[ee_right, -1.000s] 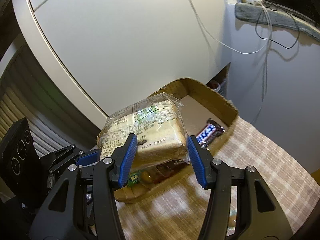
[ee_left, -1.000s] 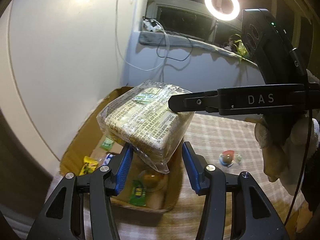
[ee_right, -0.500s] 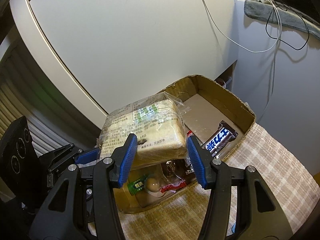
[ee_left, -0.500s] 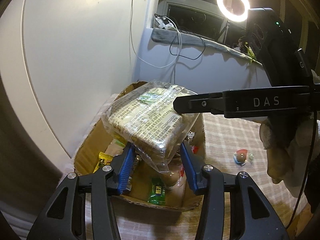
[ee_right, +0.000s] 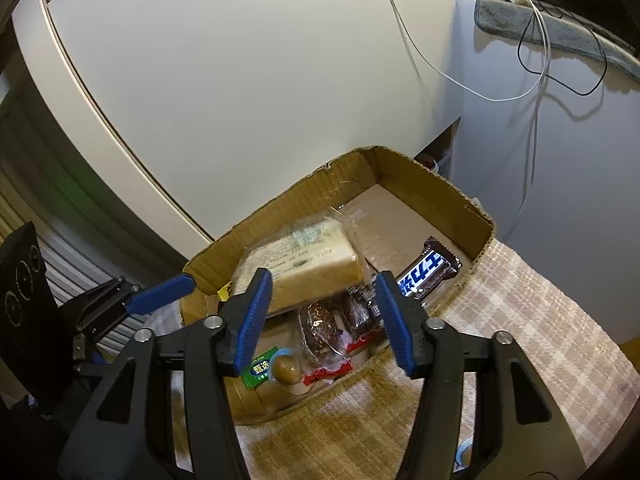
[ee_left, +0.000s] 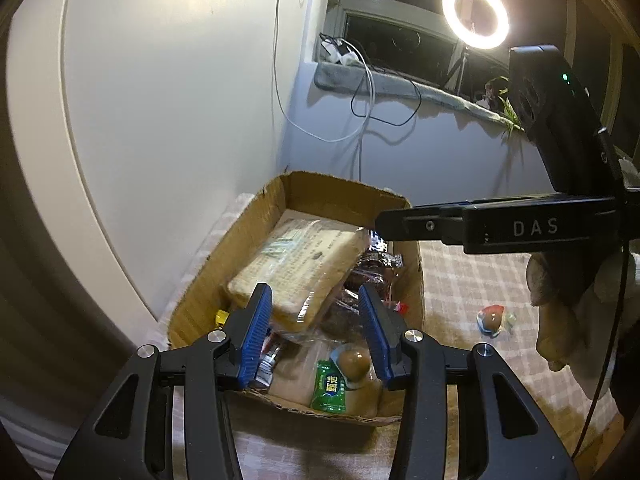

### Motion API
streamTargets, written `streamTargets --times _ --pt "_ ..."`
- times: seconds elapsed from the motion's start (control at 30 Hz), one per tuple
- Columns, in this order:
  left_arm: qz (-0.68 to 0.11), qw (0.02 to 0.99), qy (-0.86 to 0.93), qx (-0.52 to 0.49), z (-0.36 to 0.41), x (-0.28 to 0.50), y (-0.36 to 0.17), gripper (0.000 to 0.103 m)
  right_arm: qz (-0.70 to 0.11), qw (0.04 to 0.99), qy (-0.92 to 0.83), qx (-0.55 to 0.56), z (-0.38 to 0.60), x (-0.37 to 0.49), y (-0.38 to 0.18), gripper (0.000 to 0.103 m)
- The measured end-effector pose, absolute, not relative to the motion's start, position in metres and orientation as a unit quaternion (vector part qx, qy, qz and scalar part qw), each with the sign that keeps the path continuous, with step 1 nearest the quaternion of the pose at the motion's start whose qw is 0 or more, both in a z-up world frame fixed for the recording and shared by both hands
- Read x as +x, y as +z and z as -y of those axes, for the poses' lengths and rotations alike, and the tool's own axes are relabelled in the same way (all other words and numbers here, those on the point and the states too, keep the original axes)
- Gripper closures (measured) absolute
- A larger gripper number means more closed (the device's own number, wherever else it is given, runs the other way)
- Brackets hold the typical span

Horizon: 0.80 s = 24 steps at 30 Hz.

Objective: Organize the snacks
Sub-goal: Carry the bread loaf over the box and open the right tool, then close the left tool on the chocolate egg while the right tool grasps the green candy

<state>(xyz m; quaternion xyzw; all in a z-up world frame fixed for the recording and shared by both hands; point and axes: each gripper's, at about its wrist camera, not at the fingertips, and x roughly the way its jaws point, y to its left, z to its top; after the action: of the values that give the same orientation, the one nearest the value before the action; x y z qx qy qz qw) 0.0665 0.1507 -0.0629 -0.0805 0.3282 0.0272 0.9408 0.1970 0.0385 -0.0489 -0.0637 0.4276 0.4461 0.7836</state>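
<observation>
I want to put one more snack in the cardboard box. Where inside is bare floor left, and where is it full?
Bare floor remains at the far end of the brown cardboard box, between its back wall, the wrapped sliced bread loaf and the dark chocolate bar. The near end is crowded: green sachet, brown wrapped cakes, red wrapper.

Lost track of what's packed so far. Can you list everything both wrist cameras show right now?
cardboard box: one, brown, on the checked tablecloth by the white wall
bread pack: one, tan in clear wrap, in the box, tilted on other snacks
chocolate bar: one, dark wrapper, box's right side
brown cakes: two, clear wrappers, below the bread
green egg pack: one, box's near end
yellow packet: one, under the bread, mostly hidden
loose snack: one, red and brown, on the tablecloth outside the box
ring light: one, lit, by the window
left gripper: open, empty
right gripper: jaws just opened, empty
gloved hand: holds the right gripper
</observation>
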Motion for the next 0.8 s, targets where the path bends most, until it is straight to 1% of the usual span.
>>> streamTargets --times 0.07,0.13,0.17,0.23,0.3,0.53,0.8 --pt "-0.326 0.942 0.029 -0.079 -0.151 0.064 -0.06 0.059 -0.422 0.789 0.443 -0.064 -0.036 0.195 -0.045 0.033" --pt "-0.324 0.942 0.031 -0.077 -0.15 0.062 -0.058 0.059 -0.418 0.791 0.442 -0.063 -0.033 0.194 -0.042 0.033" --pt "-0.324 0.943 0.032 -0.076 -0.15 0.061 -0.057 0.057 -0.417 0.793 0.439 -0.062 -0.032 0.194 -0.042 0.032" --pt "-0.321 0.944 0.033 -0.073 -0.147 0.059 -0.056 0.053 -0.415 0.796 0.436 -0.061 -0.027 0.193 -0.04 0.028" --pt "-0.319 0.945 0.033 -0.069 -0.144 0.058 -0.054 0.051 -0.411 0.8 0.433 -0.061 -0.022 0.192 -0.037 0.021" --pt "-0.316 0.946 0.027 -0.063 -0.13 0.054 -0.049 0.051 -0.4 0.814 0.416 -0.072 0.005 0.184 -0.031 0.02" --pt "-0.316 0.946 -0.001 -0.065 -0.107 0.056 -0.049 0.051 -0.393 0.834 0.379 -0.072 0.069 0.179 -0.029 0.02"
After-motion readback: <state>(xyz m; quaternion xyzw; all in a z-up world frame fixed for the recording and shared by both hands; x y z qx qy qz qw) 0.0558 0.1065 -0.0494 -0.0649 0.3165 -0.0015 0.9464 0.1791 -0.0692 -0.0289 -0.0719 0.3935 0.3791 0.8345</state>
